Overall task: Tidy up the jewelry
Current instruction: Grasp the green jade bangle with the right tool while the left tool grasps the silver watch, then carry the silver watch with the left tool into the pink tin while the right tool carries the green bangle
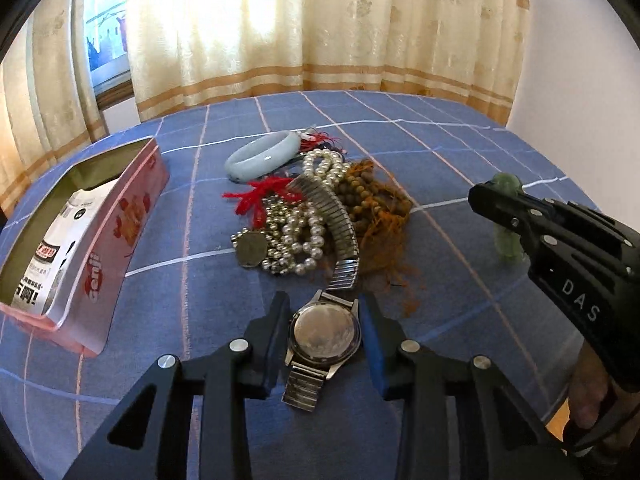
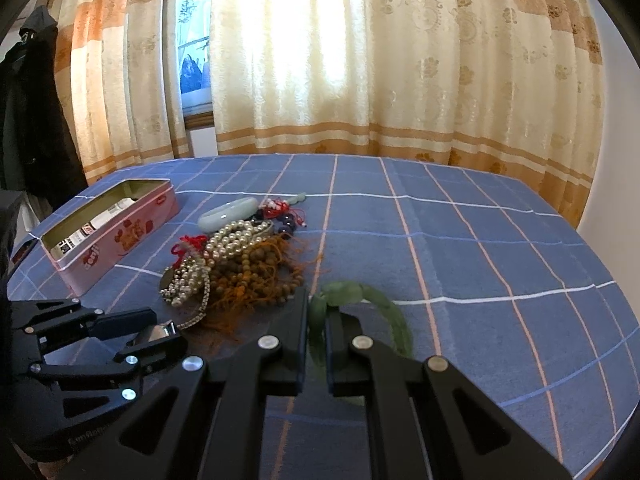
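Jewelry lies heaped on the blue checked cloth that covers the bench: pearl strands, brown wooden beads with frayed orange cord, a red tassel, a pale jade bangle at the far side, and a coin-like pendant. An open pink tin with a printed packet inside stands well to the left of the heap, and seems the likely place for sorted pieces.

The step in hand is a pick-up of the wristwatch, which lies face down at the near edge of the pile, its dull steel case back upward and its ribbed expansion band arching back over the pearls. The left gripper straddles the round case, one finger at each side; the fingers look to be touching or just short of the case, so whether they already grip it cannot be told. The right gripper has its fingers clamped together on a green bead bracelet, smooth and translucent, whose loop hangs around the fingers just above the cloth.

Judging from this, the next move calls for a firm squeeze on the hard, slippery case, then a slow lift, since the springy band rests on the pearls and could drag strands along. The bracelet also needs a place to be set down.
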{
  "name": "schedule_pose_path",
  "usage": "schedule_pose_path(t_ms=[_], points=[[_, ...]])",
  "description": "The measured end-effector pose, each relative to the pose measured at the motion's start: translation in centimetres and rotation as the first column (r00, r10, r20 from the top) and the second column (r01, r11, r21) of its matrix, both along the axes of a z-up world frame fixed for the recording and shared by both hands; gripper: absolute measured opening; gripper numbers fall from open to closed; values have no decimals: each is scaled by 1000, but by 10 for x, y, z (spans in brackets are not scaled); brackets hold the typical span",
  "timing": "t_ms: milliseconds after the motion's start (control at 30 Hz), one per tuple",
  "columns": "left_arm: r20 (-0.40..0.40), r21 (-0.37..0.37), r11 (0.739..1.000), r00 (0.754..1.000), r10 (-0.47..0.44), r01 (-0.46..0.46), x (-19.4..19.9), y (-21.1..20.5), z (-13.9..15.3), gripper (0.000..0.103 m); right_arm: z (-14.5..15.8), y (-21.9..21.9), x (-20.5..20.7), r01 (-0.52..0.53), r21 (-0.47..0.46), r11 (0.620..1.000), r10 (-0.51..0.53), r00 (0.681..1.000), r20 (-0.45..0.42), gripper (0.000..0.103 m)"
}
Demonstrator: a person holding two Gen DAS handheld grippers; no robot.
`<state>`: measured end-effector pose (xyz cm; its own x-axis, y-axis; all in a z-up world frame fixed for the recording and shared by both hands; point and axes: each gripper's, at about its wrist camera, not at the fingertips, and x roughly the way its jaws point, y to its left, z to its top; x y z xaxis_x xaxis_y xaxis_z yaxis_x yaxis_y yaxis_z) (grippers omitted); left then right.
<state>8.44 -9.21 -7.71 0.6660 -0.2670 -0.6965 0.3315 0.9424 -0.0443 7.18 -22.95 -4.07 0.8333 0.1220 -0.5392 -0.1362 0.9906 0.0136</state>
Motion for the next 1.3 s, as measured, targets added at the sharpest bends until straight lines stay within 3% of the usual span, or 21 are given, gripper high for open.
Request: schedule_pose_path(t_ms=[600,900,1300], points=[[187,-91,991,976,109,-93,0,65,63,36,25,44,11,-91,-81,993,96,994,54,9],[278,-96,985,946,164,-142,8,101,100,36,43,74,23,-153,-120,981,164,982,88,9],[349,-79,960,895,279,-269,31,154,118,36,75,126,55,-283,-132,950,300,945,128,9]])
